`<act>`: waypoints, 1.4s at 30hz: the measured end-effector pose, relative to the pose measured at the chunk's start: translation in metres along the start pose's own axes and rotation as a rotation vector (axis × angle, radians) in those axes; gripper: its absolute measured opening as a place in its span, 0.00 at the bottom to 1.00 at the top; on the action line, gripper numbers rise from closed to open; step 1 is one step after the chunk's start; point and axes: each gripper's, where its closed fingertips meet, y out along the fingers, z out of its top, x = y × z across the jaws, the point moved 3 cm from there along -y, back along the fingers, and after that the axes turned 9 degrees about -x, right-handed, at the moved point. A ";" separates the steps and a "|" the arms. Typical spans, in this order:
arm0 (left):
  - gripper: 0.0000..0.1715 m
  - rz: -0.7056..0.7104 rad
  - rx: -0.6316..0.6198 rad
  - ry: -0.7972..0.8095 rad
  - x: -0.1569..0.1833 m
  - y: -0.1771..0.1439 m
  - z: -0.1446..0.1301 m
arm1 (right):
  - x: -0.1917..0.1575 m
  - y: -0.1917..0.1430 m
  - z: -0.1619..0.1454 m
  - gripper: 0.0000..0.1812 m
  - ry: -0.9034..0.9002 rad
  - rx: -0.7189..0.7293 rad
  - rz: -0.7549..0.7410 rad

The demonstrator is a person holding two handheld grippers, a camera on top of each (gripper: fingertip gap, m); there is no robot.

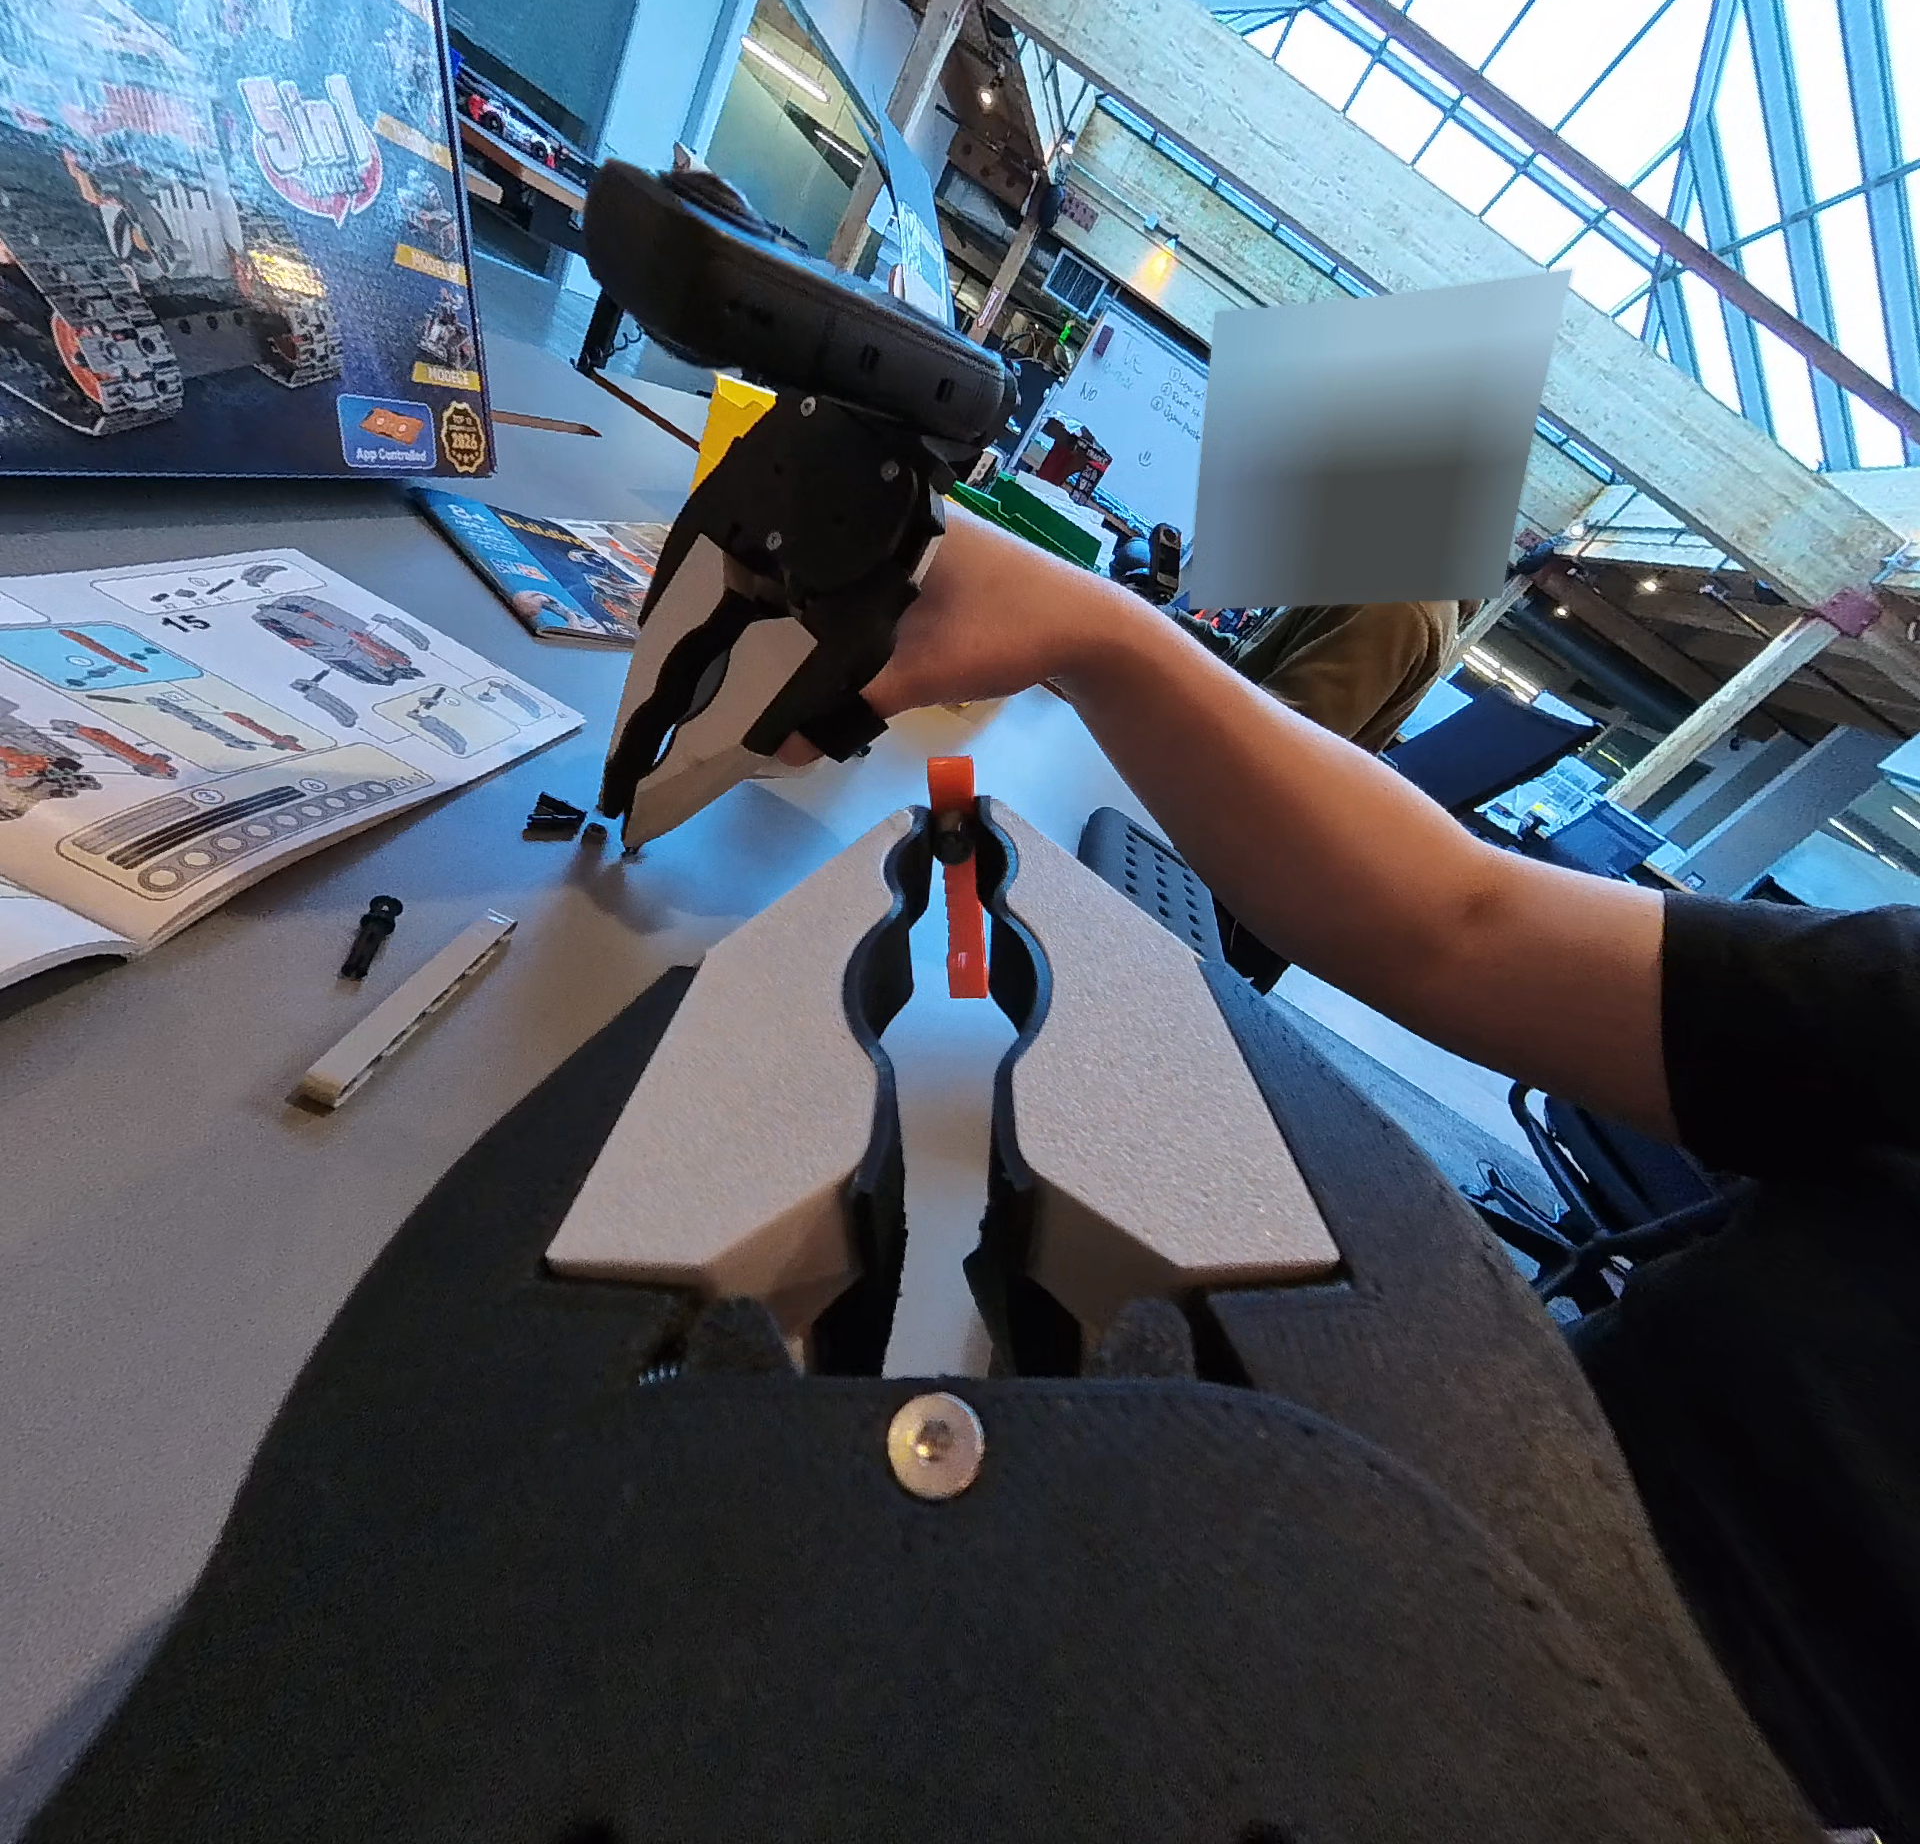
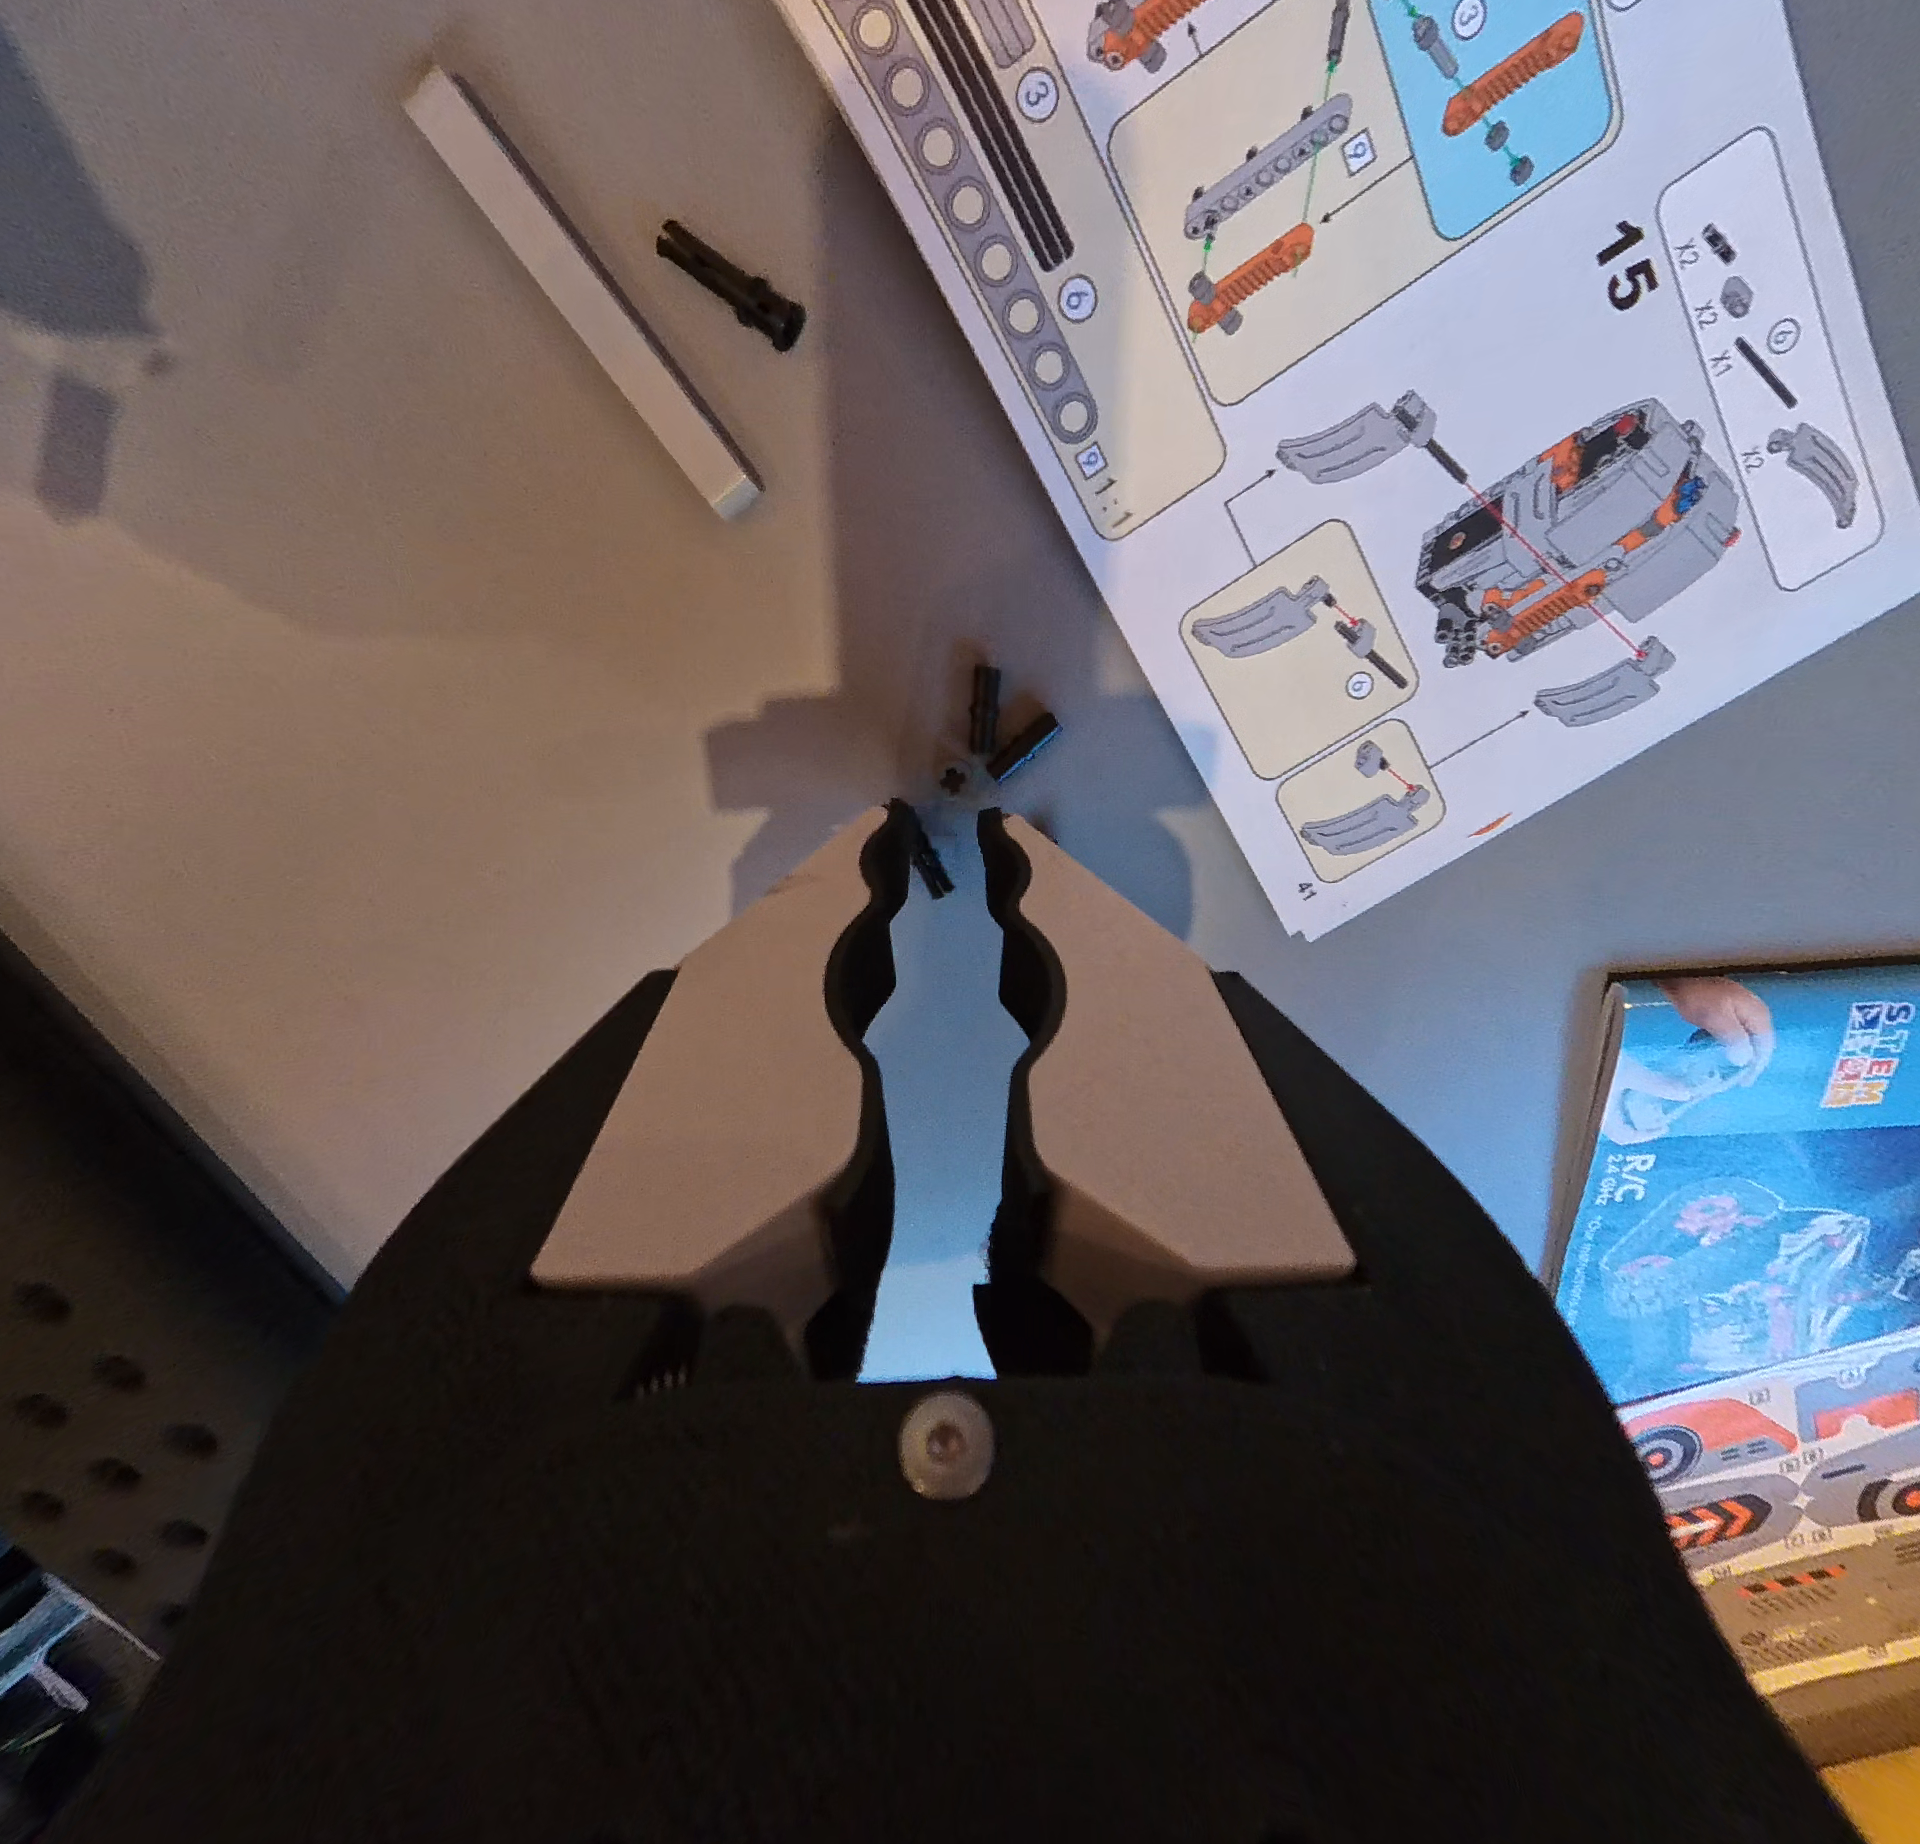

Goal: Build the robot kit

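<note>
My left gripper is shut on a small orange beam with a black pin through it, held upright above the grey table. My right gripper points tips-down at the table, its jaws narrowly open. A short black pin leans against its left finger. Just past the tips lie a small grey bush and two short black pins. The right gripper also shows in the left wrist view, held by a bare hand, beside those small parts.
A long grey beam and a longer black pin lie on the table, also in the left wrist view. An open instruction booklet lies nearby. A toy kit box stands behind; a second booklet lies at right. The grippers' ends are close to 20 cm from one another.
</note>
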 end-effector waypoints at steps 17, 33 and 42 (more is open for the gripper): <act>0.02 0.008 -0.026 -0.001 -0.002 0.002 -0.004 | 0.000 0.001 0.009 0.03 0.011 0.000 -0.021; 0.02 0.009 -0.041 -0.005 -0.004 0.003 -0.006 | 0.004 0.001 0.008 0.05 0.009 -0.001 -0.020; 0.02 0.005 -0.038 -0.008 -0.003 0.002 -0.005 | 0.002 0.005 0.007 0.03 0.001 -0.016 -0.020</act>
